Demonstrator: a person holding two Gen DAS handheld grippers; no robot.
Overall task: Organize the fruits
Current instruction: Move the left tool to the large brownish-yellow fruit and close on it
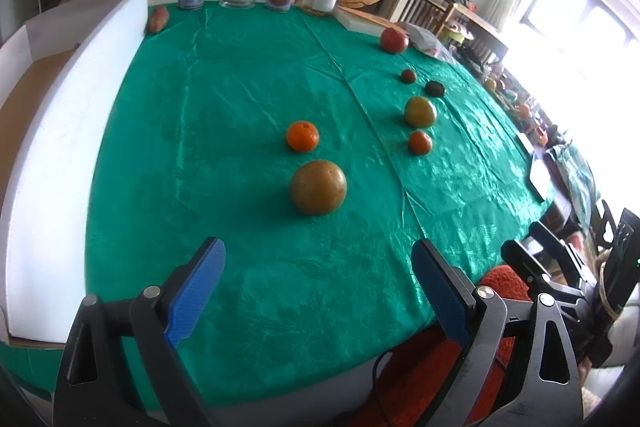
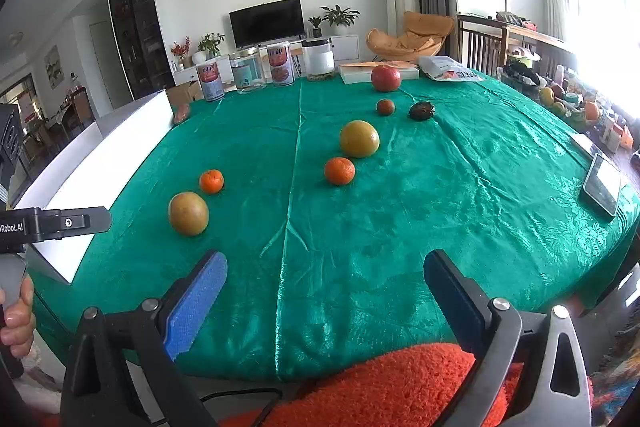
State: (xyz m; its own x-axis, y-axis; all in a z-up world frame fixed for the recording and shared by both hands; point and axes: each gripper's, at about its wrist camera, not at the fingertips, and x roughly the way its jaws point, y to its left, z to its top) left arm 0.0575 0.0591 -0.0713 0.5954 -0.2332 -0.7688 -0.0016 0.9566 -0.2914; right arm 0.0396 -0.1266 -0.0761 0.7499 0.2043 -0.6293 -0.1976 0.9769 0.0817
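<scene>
Green shiny cloth [image 2: 400, 219] covers the whole table, and I go over it from left to right. At the left edge stands a white foam board [image 1: 76, 131], and at its far end a reddish sweet potato [image 1: 157, 19] lies just beside it. My left gripper [image 1: 316, 291] hangs over the near edge of the table with its blue pads [image 1: 192, 303] spread wide and nothing between them. Just ahead of it, in the left wrist view, sits a big brownish-yellow round fruit [image 1: 318, 187], and a small orange mandarin [image 1: 302, 136] is close behind it, not touching. Along the far edge I see two cans [image 2: 211, 81], a glass jar [image 2: 248, 71] between them and a white jar [image 2: 318, 61] to their right. More to the right the other fruits make a loose line from near to far: a second mandarin [image 2: 339, 171], a yellow round fruit [image 2: 359, 139] just behind it, a small dark-red fruit [image 2: 385, 107], a dark avocado [image 2: 421, 111] beside that, and a red apple [image 2: 385, 78] farthest. My right gripper [image 2: 324, 291] is also wide open and empty, over the near edge, above an orange fuzzy fabric [image 2: 392, 383]. At the far right edge of the table lies a phone [image 2: 602, 185].
</scene>
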